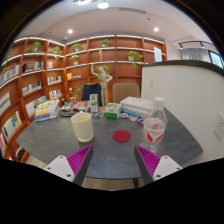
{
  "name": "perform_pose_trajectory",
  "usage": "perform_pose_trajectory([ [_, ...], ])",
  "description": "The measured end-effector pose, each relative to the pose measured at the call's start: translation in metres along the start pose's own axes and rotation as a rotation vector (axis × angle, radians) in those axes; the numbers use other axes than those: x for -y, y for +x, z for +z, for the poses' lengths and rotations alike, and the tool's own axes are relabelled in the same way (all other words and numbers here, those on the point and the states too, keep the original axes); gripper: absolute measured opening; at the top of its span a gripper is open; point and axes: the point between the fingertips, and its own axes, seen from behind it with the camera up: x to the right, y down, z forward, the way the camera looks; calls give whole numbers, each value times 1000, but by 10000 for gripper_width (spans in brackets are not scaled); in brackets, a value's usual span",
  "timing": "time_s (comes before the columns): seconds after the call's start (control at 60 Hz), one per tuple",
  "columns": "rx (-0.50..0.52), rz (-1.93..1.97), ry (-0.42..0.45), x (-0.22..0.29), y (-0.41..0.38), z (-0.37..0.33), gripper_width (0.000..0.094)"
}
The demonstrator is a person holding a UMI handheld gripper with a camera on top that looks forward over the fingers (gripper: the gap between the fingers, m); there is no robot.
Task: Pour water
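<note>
- Two fingers of your gripper [114, 163] sit at the bottom of the frame, spread well apart with nothing between them, magenta pads facing inward.
- Left of centre, you have a cream cup [82, 127] standing upright on the grey table [45, 137], beyond the left finger.
- At centre, a small red lid [121, 135] lies flat on the table, ahead of the gap between your fingers.
- Right of centre, a clear water bottle [154, 124] with a red label stands upright, near the lid and beyond the right finger.
- Across the upper frame, wooden shelves [40, 62] with books line the back wall.
</note>
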Motion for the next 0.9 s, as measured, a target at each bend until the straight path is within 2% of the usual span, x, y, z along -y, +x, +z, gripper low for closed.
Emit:
perform_pose_trajectory([
  [0.117,-50,6,-22,-28,49,1,884],
  [0.233,-70,32,-10,-29,88,13,890],
  [0.5,-53,20,112,22,117,65,878],
  [0.55,-41,19,132,28,117,76,822],
  [0.633,-47,29,153,36,120,90,678],
  [0.7,-55,13,160,37,128,98,528],
  [0.767,-44,15,173,39,127,101,481],
  [0.783,-44,19,177,39,127,101,445],
  [0.9,-88,-1,171,41,130,103,324],
])
